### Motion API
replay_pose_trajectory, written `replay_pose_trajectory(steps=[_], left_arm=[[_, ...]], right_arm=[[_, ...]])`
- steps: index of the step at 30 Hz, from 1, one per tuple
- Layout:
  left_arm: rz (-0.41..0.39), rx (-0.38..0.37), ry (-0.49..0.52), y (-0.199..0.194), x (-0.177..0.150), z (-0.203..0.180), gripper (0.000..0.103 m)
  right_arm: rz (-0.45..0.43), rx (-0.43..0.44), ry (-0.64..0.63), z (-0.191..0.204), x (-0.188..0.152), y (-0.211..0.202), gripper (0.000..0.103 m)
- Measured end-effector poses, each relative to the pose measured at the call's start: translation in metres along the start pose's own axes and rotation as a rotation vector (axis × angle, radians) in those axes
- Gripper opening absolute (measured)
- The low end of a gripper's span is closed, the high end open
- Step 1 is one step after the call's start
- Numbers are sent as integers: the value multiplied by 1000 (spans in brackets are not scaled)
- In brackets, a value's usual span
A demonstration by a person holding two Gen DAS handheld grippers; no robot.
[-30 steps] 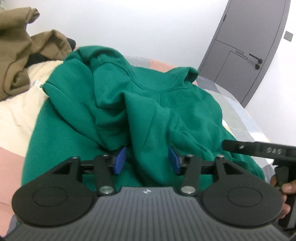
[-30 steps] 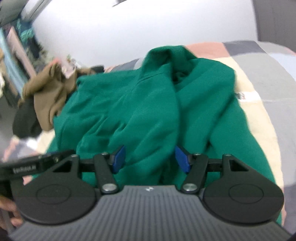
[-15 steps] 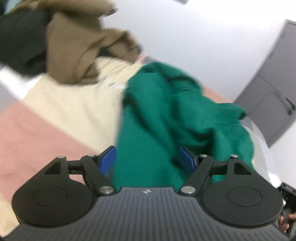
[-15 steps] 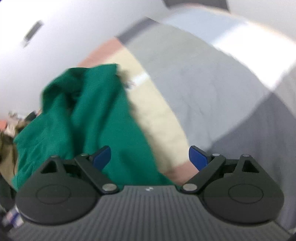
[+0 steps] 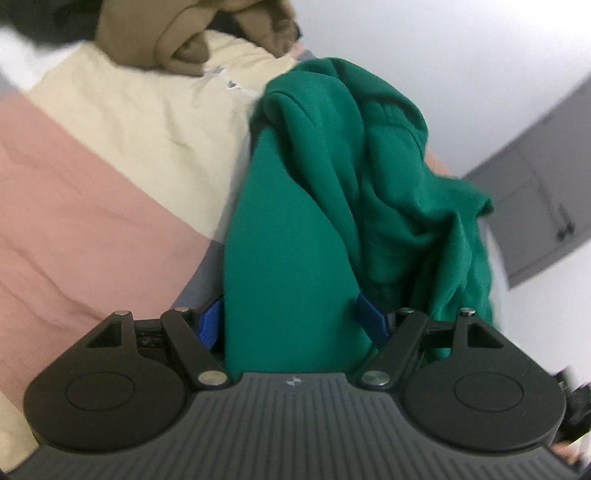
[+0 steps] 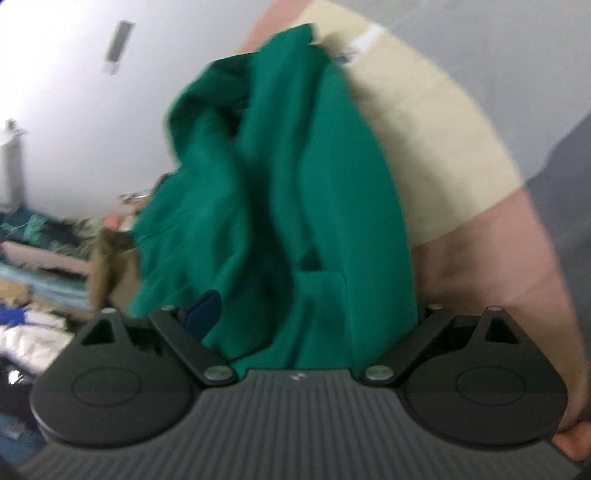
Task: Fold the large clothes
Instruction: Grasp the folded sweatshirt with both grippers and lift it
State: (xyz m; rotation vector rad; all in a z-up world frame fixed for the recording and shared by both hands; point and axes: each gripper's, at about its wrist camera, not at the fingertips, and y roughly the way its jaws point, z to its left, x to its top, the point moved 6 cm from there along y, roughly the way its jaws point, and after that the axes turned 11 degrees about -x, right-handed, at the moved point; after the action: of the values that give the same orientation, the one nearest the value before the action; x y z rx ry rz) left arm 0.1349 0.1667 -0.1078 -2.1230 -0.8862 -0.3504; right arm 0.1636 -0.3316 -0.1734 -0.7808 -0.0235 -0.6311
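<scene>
1. Left gripper (image 5: 290, 325): jaws just opened wider, blue pads (image 5: 210, 323) apart, green sweatshirt (image 5: 314, 192) hem lying between them, not pinched.
2. Right gripper (image 6: 310, 314): jaws just spread wide too, one blue pad (image 6: 203, 312) showing, the other hidden behind green cloth; folds of sweatshirt (image 6: 280, 177) bunched in the gap, unclamped.
3. Sweatshirt crumpled in a heap on the bed (image 5: 92, 184), over pink, cream and grey patches of cover.
4. Beyond, at the bed's far end: brown garment (image 5: 173, 33) piled up.
5. Further out: white wall, grey door (image 5: 535, 206).
</scene>
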Motion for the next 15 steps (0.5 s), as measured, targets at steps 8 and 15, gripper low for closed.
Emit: replay_pose_trajectory(steps=[8, 15], left_arm=[[40, 123, 115, 15, -19, -5, 81], [78, -188, -60, 5, -26, -12, 62]], right_arm=[[10, -56, -41, 2, -2, 6, 94], [45, -138, -78, -7, -5, 13, 92]])
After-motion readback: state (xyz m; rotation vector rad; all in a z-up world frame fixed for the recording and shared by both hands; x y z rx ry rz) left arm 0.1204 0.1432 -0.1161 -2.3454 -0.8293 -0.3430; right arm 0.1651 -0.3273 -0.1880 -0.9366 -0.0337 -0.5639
